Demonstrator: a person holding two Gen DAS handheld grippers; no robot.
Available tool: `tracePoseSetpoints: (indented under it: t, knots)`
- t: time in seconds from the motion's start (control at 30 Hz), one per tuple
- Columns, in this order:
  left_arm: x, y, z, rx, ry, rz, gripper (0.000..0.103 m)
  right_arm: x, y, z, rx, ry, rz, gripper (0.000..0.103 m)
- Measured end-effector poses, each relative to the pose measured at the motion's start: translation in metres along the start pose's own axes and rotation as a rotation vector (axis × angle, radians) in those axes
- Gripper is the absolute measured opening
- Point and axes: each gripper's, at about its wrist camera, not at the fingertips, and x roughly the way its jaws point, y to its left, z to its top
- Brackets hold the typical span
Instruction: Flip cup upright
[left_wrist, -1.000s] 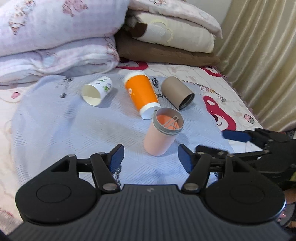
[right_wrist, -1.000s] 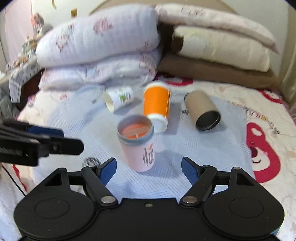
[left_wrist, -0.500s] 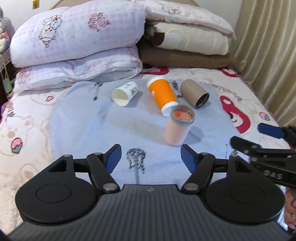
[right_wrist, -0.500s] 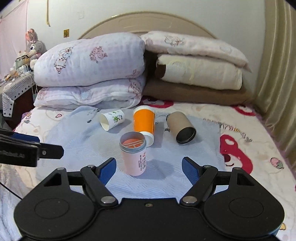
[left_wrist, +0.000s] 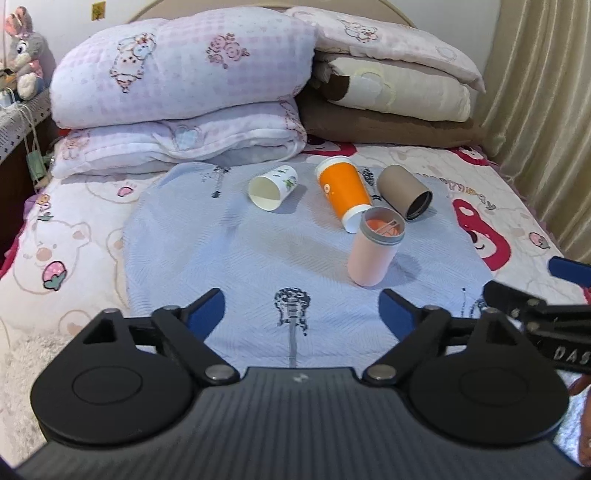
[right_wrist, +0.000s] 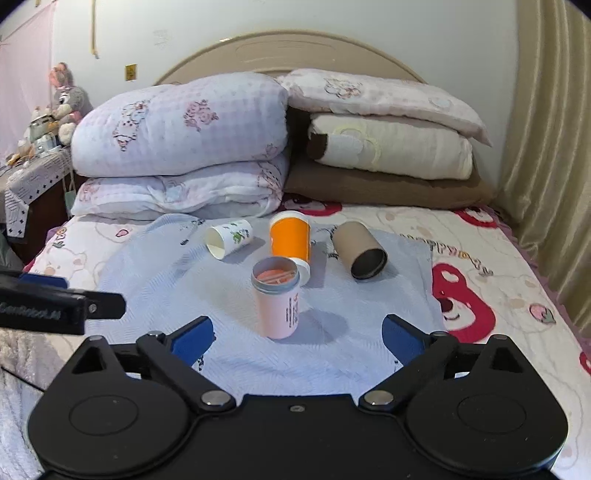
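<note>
A pink cup (left_wrist: 373, 251) (right_wrist: 279, 299) with a grey rim stands upright on a pale blue cloth (left_wrist: 229, 254) (right_wrist: 155, 280). Behind it three cups lie on their sides: a white printed paper cup (left_wrist: 272, 187) (right_wrist: 229, 242), an orange cup (left_wrist: 345, 190) (right_wrist: 290, 240) and a brown cup (left_wrist: 404, 190) (right_wrist: 360, 249). My left gripper (left_wrist: 303, 308) is open and empty, well in front of the cups. My right gripper (right_wrist: 297, 334) is open and empty, just in front of the pink cup.
Folded quilts (left_wrist: 177, 107) (right_wrist: 177, 147) and stacked pillows (left_wrist: 391, 96) (right_wrist: 388, 147) fill the head of the bed. A curtain (left_wrist: 546, 110) hangs on the right. A plush rabbit (left_wrist: 22, 55) sits on a side table at the left.
Both grippers have pulled back and up from the cups, open and empty throughout. The pink cup stays upright where it stood.
</note>
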Motion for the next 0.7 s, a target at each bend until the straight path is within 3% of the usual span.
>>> tracePoseSetpoints:
  t: [0.3,0.7]
  knots:
    - [0.005,0.0,-0.006,0.005,0.04,0.046,0.097,-0.005,0.005,-0.001,0.016,0.007,-0.039,0.101]
    - [0.02,0.001,-0.008,-0.041,0.096,0.083,0.097,0.013,0.009,-0.007,0.028,0.08,-0.1,0.101]
